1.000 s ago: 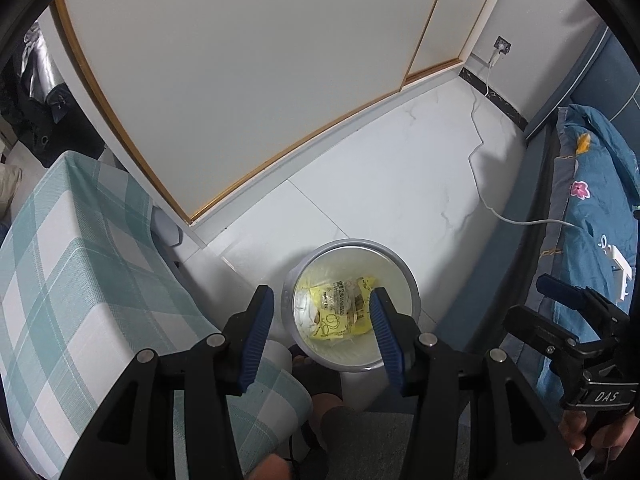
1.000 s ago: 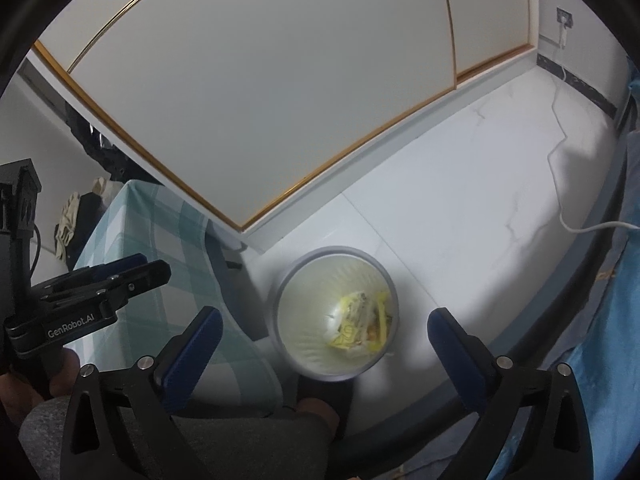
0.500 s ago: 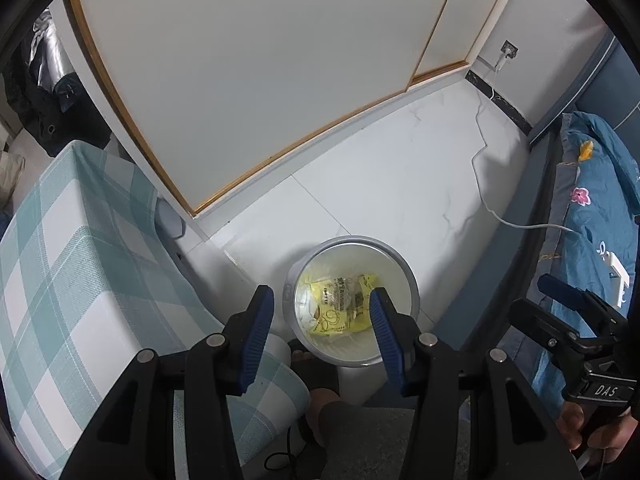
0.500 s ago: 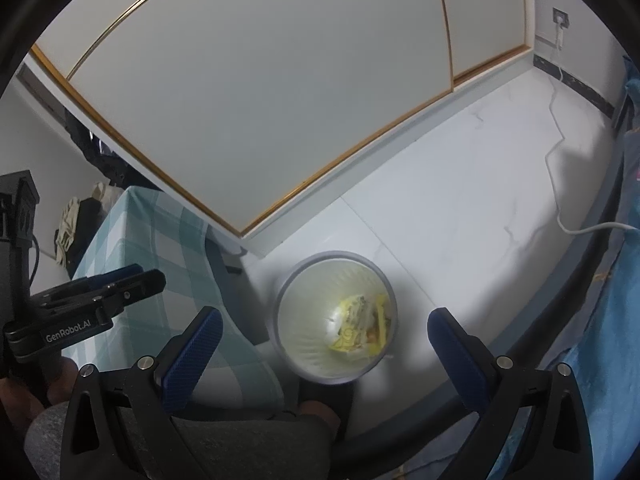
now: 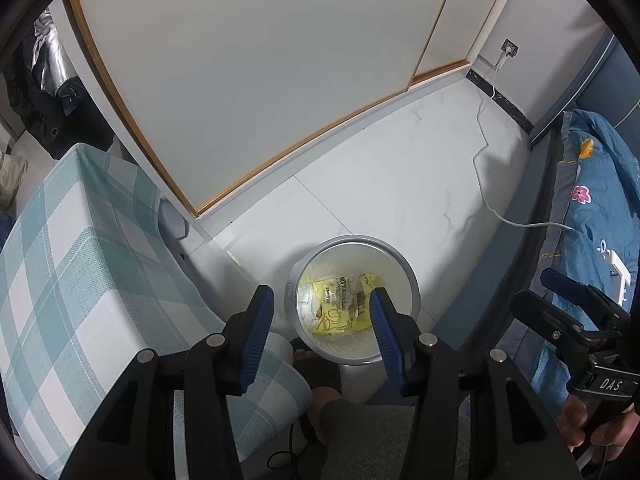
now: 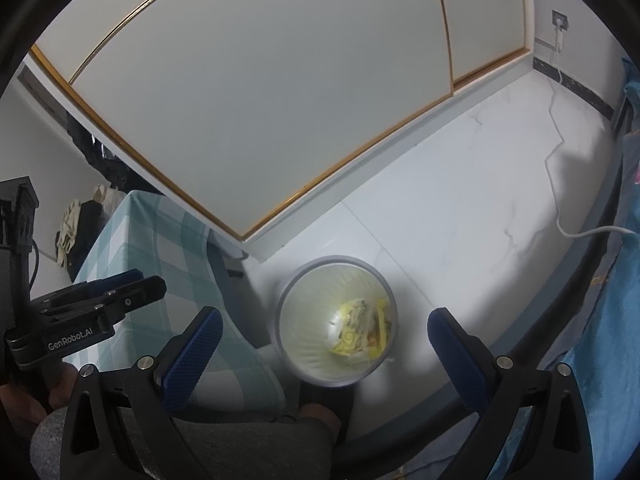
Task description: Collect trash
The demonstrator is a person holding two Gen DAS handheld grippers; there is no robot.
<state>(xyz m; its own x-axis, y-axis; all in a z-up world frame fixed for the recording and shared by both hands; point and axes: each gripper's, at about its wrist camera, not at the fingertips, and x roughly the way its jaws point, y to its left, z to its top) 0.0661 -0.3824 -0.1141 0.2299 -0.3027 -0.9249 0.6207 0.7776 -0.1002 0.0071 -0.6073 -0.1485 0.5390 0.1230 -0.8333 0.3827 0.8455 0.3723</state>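
Both views have drifted slightly, bin (image 5: 352,300) at 6 o'clock holding yellow wrapper (image 5: 340,306); left gripper (image 5: 320,320) half-open and right gripper (image 6: 320,332) wide, both empty; deposit apparently done, next needs locating more trash.

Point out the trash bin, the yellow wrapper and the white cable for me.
trash bin (image 5: 412,284), left wrist view, right rim
yellow wrapper (image 5: 340,312), left wrist view, middle
white cable (image 6: 554,184), right wrist view, stretch on floor

The trash bin (image 5: 352,300) stands open-topped on bare white floor (image 5: 400,184), reachable from above and from the far side; the checked stool (image 5: 80,280) crowds its left, the bed (image 5: 592,208) (with a trailing cable (image 5: 480,152)) hems the right.
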